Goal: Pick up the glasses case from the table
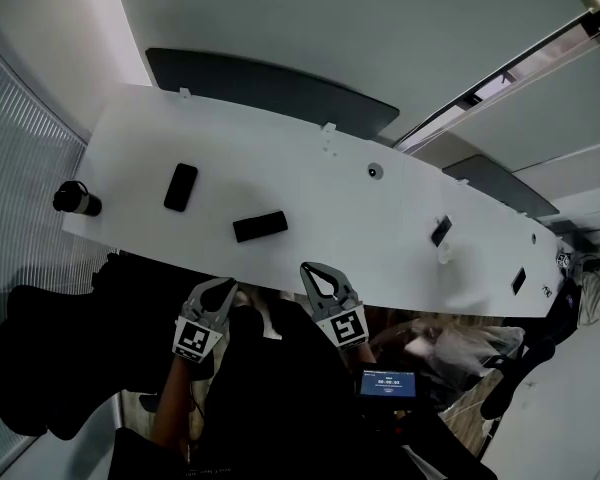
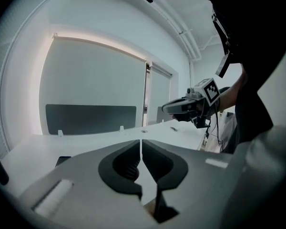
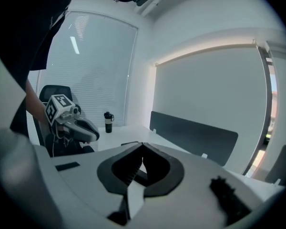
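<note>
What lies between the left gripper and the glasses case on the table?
Nothing. In the head view, only bare white table separates the left gripper from the glasses case.

The left gripper (image 1: 227, 284) and right gripper (image 1: 310, 268) sit closed.

Your glasses case (image 1: 260, 226): black, oblong, closed. It lies flat on the white desk (image 1: 310, 183) near your edge, its long side roughly along that edge.
</note>
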A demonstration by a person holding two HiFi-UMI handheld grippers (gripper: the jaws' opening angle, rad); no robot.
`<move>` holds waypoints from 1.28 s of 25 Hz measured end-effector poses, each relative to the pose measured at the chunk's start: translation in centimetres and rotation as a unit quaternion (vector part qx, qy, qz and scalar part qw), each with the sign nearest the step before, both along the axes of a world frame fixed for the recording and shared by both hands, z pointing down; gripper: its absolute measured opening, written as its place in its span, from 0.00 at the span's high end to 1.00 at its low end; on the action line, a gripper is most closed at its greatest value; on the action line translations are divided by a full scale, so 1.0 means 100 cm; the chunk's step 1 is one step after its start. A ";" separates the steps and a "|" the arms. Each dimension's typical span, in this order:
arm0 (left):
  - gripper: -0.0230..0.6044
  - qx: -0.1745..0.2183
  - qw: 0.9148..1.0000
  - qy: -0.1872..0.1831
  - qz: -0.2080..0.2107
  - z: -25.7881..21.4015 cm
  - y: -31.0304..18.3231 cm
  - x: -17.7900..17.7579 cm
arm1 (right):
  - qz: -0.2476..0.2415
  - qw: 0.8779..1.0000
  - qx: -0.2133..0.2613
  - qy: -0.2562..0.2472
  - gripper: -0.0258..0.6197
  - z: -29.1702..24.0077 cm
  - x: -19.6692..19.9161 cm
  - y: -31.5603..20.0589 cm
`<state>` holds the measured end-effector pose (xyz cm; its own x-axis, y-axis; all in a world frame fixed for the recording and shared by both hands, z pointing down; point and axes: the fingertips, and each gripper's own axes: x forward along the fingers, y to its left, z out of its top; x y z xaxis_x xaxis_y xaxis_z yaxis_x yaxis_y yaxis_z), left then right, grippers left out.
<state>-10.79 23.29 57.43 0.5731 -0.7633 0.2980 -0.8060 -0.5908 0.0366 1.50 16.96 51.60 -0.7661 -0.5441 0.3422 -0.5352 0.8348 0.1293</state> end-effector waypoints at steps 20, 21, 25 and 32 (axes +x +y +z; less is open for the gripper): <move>0.89 -0.118 0.985 -0.123 -0.010 0.070 -0.093 0.023 | -0.095 0.992 -0.077 0.028 0.95 0.102 0.020 -0.115; 0.89 -0.128 0.984 -0.126 -0.003 0.080 -0.094 0.023 | -0.105 0.991 -0.077 0.040 0.95 0.111 0.018 -0.117; 0.87 -0.158 0.974 -0.156 0.039 0.112 -0.103 0.021 | -0.153 0.981 -0.071 0.097 0.95 0.134 0.010 -0.117; 0.72 -0.209 0.944 -0.226 0.122 0.163 -0.115 0.013 | -0.241 0.943 -0.061 0.221 0.86 0.176 -0.012 -0.115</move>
